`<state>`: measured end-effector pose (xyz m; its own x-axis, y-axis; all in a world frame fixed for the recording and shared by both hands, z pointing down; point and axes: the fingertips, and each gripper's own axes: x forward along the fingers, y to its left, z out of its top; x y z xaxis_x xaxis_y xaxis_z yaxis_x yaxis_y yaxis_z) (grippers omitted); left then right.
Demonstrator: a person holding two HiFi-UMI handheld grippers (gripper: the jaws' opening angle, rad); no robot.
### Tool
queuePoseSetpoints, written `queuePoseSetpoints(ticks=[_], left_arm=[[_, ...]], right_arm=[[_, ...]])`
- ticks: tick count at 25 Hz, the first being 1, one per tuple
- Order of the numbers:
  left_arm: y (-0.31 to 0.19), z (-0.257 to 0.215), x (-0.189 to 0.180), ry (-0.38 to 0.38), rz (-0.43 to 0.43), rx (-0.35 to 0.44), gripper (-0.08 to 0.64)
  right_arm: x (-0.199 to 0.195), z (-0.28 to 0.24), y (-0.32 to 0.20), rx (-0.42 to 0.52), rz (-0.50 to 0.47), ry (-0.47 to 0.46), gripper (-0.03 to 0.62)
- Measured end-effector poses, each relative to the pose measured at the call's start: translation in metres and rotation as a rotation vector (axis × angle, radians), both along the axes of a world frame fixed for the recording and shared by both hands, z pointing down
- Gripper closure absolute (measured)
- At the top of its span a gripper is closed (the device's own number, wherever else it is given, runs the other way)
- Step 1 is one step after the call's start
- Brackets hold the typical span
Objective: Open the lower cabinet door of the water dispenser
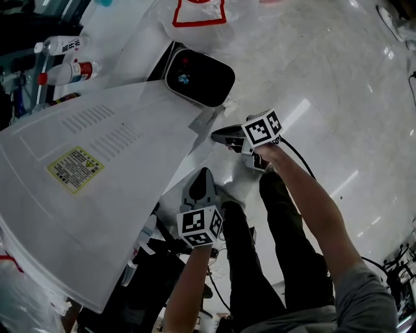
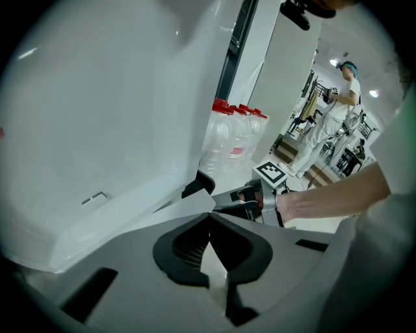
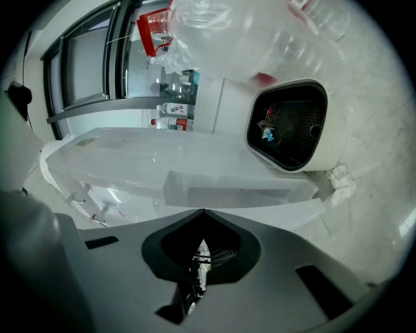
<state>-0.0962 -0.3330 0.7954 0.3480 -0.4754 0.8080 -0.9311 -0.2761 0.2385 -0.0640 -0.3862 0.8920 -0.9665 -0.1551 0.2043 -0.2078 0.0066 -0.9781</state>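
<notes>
Water dispenser fills the left of the head view: white casing, vent slots, and a yellow warning label with print too small to read. It also takes up most of the left gripper view.

Pale glossy floor on the right.

A white panel angles off the dispenser's right side, between the two grippers. Its thin edge shows in the left gripper view. Can't tell whether it's the lower cabinet door.

Far side: white unit with a black rounded face, then a clear plastic bag with a red outline. No readable text on either.

Left gripper: near side of the panel. Jaw tips are pressed together with nothing between them.

Right gripper: at the panel's far right edge. Jaws are likewise closed tip to tip and hold nothing.

Each gripper's marker cube carries black-and-white squares only.

Far left: red-capped bottles with red label print, unreadable. More red-capped bottles stand beyond the dispenser.

White crumpled wad on the floor, just beside the black-faced unit.
</notes>
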Motion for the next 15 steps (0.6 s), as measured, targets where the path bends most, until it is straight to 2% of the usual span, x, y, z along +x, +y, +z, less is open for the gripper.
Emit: queuePoseSetpoints(ticks=[8, 15], left_arm=[[0.015, -0.001, 0.001, -0.003, -0.040, -0.002, 0.551], [0.041, 0.006, 0.003, 0.002, -0.072, -0.020, 0.551]], right_arm=[[0.013, 0.002, 0.041, -0.030, 0.014, -0.011, 0.586], [0.015, -0.003, 0.083, 0.022, -0.119, 0.028, 0.586]])
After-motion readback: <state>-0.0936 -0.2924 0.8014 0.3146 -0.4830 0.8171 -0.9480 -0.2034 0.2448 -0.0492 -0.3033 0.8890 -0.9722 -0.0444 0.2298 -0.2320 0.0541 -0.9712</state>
